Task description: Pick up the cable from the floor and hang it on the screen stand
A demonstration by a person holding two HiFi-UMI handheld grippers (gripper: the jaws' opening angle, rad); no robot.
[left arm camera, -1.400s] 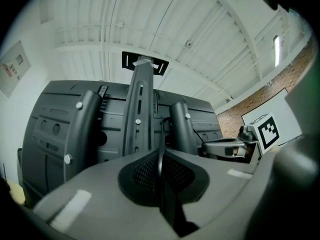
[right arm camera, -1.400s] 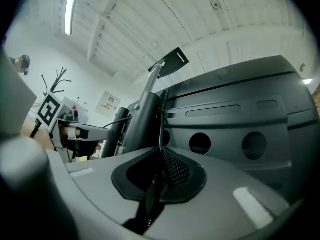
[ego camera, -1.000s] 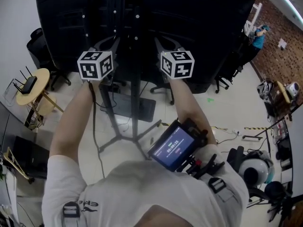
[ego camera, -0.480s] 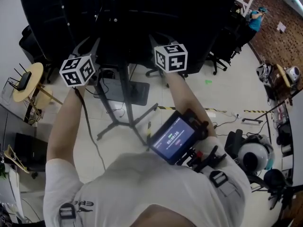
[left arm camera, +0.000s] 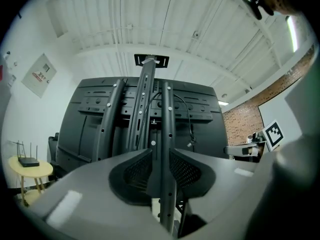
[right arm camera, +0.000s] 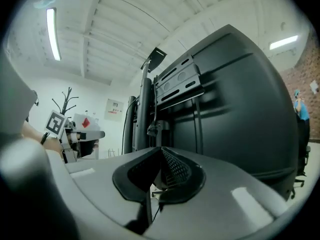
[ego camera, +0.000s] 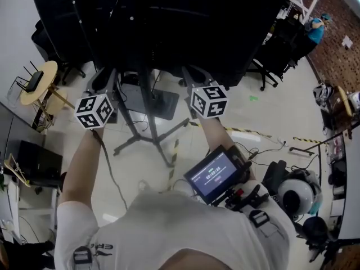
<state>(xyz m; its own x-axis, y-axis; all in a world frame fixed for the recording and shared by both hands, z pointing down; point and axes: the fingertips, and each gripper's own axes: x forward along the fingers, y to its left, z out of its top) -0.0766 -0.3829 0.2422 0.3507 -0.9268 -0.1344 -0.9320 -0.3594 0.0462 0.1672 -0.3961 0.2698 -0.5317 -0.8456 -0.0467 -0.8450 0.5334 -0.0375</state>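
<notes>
The big black screen (ego camera: pixel 169 21) faces away from me, on its stand (ego camera: pixel 147 91) with splayed legs. In the left gripper view the black cable (left arm camera: pixel 190 121) hangs over the stand's rails (left arm camera: pixel 147 99), its plug dangling. It also shows in the right gripper view as the cable (right arm camera: pixel 152 116) against the stand (right arm camera: pixel 144 109). My left gripper (left arm camera: pixel 161 159) is short of the stand. Its jaws are opening with nothing pressed between them. My right gripper (right arm camera: pixel 162 159) is shut. A thin dark strand shows below its tips; I cannot tell whether it is pinched. In the head view the left gripper (ego camera: pixel 106 79) and right gripper (ego camera: pixel 191 75) flank the pole.
A round yellow table (ego camera: pixel 38 91) with a router stands at the left. A display device (ego camera: pixel 216 176) sits on my right forearm. Hazard tape (ego camera: pixel 247 131) and loose wires cross the floor. A white helmet (ego camera: pixel 298 193) and office chairs (ego camera: pixel 270 66) are at the right.
Both marker cubes have come lower in the head view, back from the screen toward my body. The left one has also shifted leftward.
</notes>
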